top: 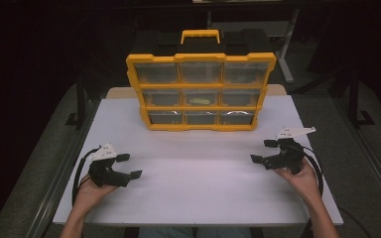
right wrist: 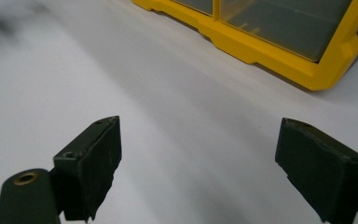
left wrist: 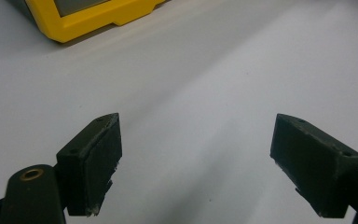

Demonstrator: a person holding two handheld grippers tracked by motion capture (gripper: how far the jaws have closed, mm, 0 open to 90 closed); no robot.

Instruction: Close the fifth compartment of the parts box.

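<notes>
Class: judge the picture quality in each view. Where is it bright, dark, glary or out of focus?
High view: the white table is brightly lit, the surroundings nearly black, and glare veils the drawer fronts of the yellow organiser. Left gripper view: the left gripper has fairly sharp jaws, while the organiser corner beyond is soft. Right gripper view: the right gripper is clear; a blurred dark smudge sits top left.

So ahead of both my claws, near the far edge of the table, there's this yellow organizer case [top: 201, 91] standing upright with its front facing me. Three rows of three clear drawers, all pushed in, black body behind and a yellow carry handle [top: 200, 35] on top. The middle drawer [top: 200, 97] has something yellowish in it, can't tell what. It's well apart from my claws, roughly centred between them.
</notes>
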